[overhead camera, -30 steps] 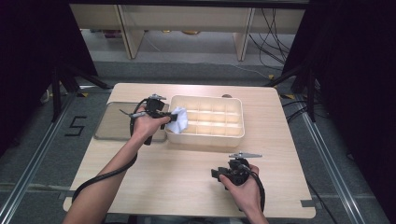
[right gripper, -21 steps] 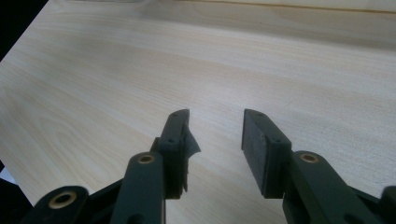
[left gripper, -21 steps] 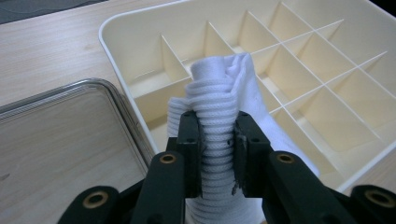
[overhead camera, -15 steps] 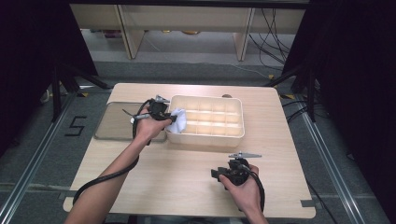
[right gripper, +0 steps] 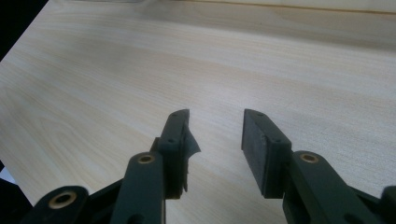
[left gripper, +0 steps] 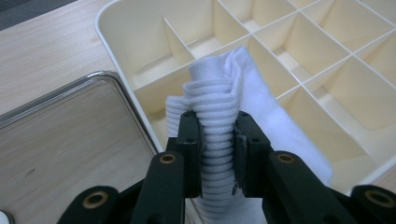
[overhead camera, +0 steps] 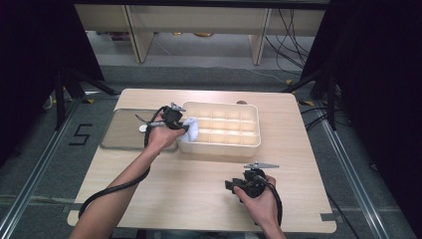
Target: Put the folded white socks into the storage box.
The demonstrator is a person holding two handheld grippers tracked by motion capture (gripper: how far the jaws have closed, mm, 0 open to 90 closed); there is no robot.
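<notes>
White sock (left gripper: 219, 116), folded, is clamped by the left gripper (left gripper: 218, 140) over the near-left corner compartment of the cream organizer tray (overhead camera: 251, 142). Placement is in hand; lowering and release are judged next. The right gripper (right gripper: 215, 140) is held apart, empty, above the table (right gripper: 93, 70).

The left gripper (overhead camera: 181, 125) and the white sock (overhead camera: 191, 129) clamped in it have shifted slightly left and nearer, to the near-left corner of the divided tray (overhead camera: 255, 130).
</notes>
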